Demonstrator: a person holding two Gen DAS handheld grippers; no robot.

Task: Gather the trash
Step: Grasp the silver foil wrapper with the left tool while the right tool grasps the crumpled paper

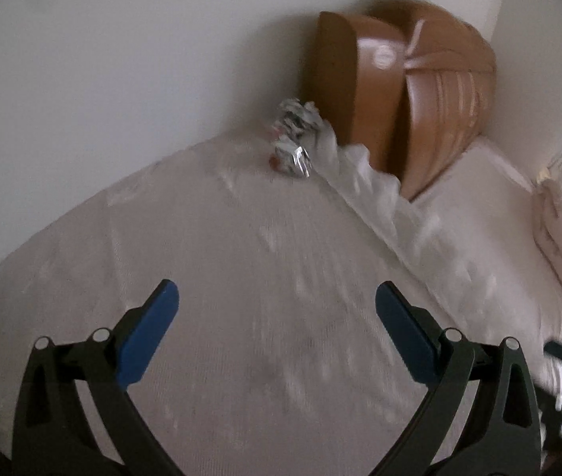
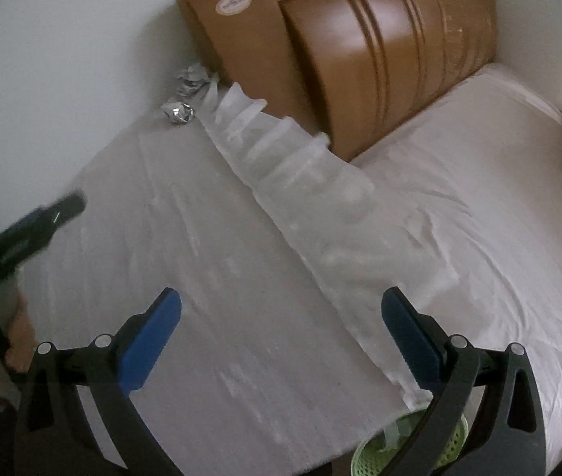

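The trash lies at the far corner of the bed (image 2: 459,198), where the white cover meets the wall and the brown headboard (image 2: 360,47). Two pieces are distinguished in the right wrist view: a crumpled paper wad (image 2: 193,79) nearest the headboard, and a foil ball (image 2: 178,113) just beside it, on the side toward the camera. In the left wrist view the two are seen as one blurred cluster, the foil (image 1: 300,160) at its near edge.

The left gripper (image 1: 277,303) is held spread wide, nothing between the fingers. The right gripper (image 2: 281,309) is likewise released and empty. Both are aimed down at the cover, well short of the trash.

From the left gripper the trash lies straight ahead, very slightly right of the centre line. From the right gripper it lies ahead and off to the left. The left gripper is therefore judged the better aligned; which is nearer cannot be told.

No long axis is offered by either piece; both are roughly round, so no wrist roll is judged necessary.

A green basket (image 2: 376,460) is seen at the bottom edge, near the right gripper.
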